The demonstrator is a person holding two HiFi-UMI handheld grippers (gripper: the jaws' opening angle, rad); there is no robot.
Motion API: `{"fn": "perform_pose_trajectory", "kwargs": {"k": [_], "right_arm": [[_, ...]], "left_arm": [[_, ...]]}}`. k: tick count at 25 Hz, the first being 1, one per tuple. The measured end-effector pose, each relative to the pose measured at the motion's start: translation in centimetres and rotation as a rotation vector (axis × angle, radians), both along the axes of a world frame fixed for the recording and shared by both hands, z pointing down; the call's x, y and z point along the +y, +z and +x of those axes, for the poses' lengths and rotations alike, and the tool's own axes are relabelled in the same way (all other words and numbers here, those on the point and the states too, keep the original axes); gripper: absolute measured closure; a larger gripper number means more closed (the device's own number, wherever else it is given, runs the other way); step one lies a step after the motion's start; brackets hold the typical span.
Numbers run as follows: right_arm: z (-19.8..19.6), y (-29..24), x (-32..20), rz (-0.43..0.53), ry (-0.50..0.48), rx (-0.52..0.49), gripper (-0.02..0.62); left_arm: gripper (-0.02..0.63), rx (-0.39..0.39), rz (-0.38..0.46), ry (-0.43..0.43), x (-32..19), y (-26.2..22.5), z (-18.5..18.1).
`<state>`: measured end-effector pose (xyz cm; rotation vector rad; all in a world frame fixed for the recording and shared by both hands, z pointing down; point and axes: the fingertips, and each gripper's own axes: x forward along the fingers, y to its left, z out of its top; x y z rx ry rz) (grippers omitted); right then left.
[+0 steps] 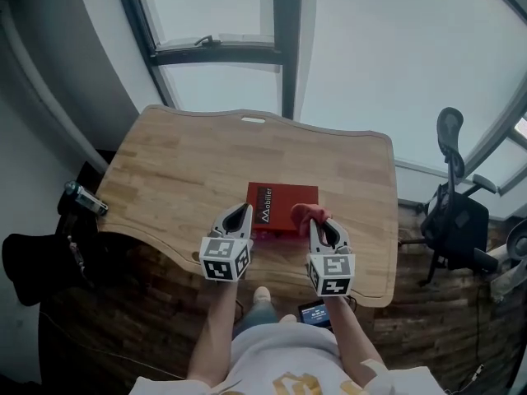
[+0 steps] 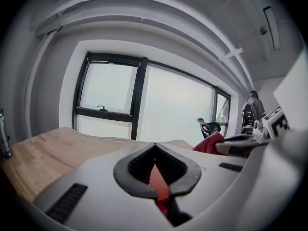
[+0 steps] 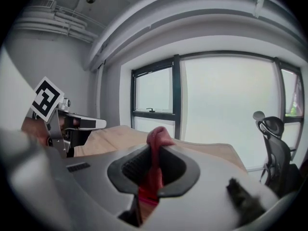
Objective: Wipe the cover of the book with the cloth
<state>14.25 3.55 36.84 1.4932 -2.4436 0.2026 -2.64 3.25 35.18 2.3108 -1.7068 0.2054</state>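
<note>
Two grippers are held at the 6 o'clock edge of the table (image 1: 181,163) | book (image 1: 282,208) laid flat mid-table, long axis 9-to-3, printed strip at 9 o'clock end | left gripper (image 1: 240,210) jaws closed together, at book's 9 o'clock | right gripper (image 1: 321,225) clamped on cloth (image 1: 306,214), over book's 4 o'clock corner

The book (image 1: 280,206) lies on the wooden table (image 1: 181,163) near its front edge, a little right of the middle; the window (image 1: 222,6) stands behind the table and an office chair (image 1: 453,212) stands off its right end. The left gripper (image 1: 244,208) is at the book's left edge and the right gripper (image 1: 318,225) at its right edge, with the cloth (image 1: 305,213) between the right gripper's jaws, over the book's right side. A cylindrical object (image 1: 85,198) sits just off the table's left edge, and a small screen device (image 1: 315,312) lies on the floor below the front edge.
</note>
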Motion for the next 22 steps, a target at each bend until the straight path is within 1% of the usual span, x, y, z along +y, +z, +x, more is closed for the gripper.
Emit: {"fn": "perform_pose_trajectory", "kwargs": {"k": [3, 6, 11, 16, 22], "right_arm": [[0.2, -0.6, 0.6, 0.019, -0.006, -0.005, 0.540], [0.2, -0.4, 1.1, 0.006, -0.006, -0.022, 0.540], [0.3, -0.3, 1.8, 0.000, -0.007, -0.030, 0.540], [0.1, -0.1, 2.6, -0.012, -0.015, -0.031, 0.540], [-0.2, -0.4, 3.2, -0.009, -0.018, -0.038, 0.540]], "left_arm": [[0.592, -0.026, 0.009, -0.008, 0.6, -0.4, 0.1], [0.592, -0.041, 0.017, -0.014, 0.9, -0.6, 0.1], [0.592, -0.044, 0.023, -0.039, 1.6, -0.9, -0.3], [0.592, -0.048, 0.016, -0.021, 2.5, -0.7, -0.1], [0.592, -0.048, 0.026, -0.027, 3.3, -0.8, -0.6]]}}
